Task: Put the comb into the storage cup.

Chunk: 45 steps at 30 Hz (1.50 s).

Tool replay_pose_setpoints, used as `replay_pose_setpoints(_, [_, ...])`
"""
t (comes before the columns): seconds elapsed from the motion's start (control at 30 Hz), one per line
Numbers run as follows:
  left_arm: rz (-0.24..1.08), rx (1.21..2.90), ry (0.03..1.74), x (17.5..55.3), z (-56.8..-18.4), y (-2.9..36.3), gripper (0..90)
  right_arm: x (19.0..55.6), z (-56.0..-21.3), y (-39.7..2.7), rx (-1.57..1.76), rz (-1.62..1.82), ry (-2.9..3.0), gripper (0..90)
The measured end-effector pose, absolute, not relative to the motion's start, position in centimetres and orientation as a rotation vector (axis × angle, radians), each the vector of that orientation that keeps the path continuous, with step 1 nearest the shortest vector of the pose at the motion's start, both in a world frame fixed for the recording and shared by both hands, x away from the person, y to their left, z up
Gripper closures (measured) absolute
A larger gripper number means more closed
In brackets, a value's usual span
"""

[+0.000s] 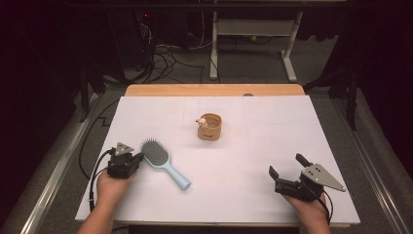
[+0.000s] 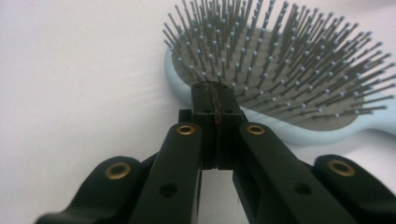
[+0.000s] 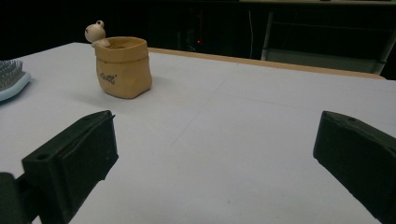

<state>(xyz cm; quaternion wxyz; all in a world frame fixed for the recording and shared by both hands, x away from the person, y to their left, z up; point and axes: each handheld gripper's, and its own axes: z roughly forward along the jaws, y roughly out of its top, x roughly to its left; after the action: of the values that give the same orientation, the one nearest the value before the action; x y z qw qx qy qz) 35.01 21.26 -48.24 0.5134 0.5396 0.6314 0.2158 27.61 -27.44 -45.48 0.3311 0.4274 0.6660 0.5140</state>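
Observation:
A light-blue hairbrush [image 1: 163, 162] lies bristles up on the white table, its handle pointing toward the near right. My left gripper [image 1: 138, 157] sits just left of the brush head, jaws shut with nothing between them. In the left gripper view the closed tips [image 2: 215, 100] reach the rim of the brush head [image 2: 299, 79]. My right gripper [image 1: 285, 165] rests at the near right with its jaws wide open and empty. A tan pouch-shaped cup [image 1: 210, 126] with a small figure on its rim stands mid-table. The right gripper view shows the cup [image 3: 122, 66] at far left and the brush edge [image 3: 11, 78].
The white mat [image 1: 272, 131] covers a wooden table [image 1: 214, 89]. Beyond the far edge stand a white table frame [image 1: 253, 39] and loose cables on the floor [image 1: 165, 58]. Metal rails run along both sides.

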Motion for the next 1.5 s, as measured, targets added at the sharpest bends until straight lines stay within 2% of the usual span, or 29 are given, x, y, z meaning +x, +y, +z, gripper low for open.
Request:
replay_pose_setpoints(0.27, [0.513,1.264,1.527,36.0,-48.6,21.1,90.0,27.6,-45.5,-27.4,1.11,1.342,1.746,0.4])
replay_pose_setpoints(0.47, [0.485,1.209,1.427,33.3,-46.2,20.2,90.0,27.6,-45.5,-27.5,1.115,1.342,1.744,0.4])
replay_pose_setpoints(0.63, [0.408,1.302,1.321,30.5,-45.9,16.9,90.0,27.6,-45.5,-27.4,1.111,1.342,1.744,0.4])
replay_pose_setpoints(0.9, [0.304,1.476,1.215,28.1,-46.9,11.8,90.0,27.5,-45.5,-27.5,1.111,1.344,1.743,0.4])
replay_pose_setpoints(1.3, [0.292,1.648,1.161,27.0,-48.2,9.4,90.0,27.6,-45.4,-27.5,1.111,1.346,1.742,0.4])
replay_pose_setpoints(1.5, [0.292,1.66,1.164,27.0,-48.1,9.6,90.0,27.5,-45.4,-27.6,1.119,1.344,1.733,0.4])
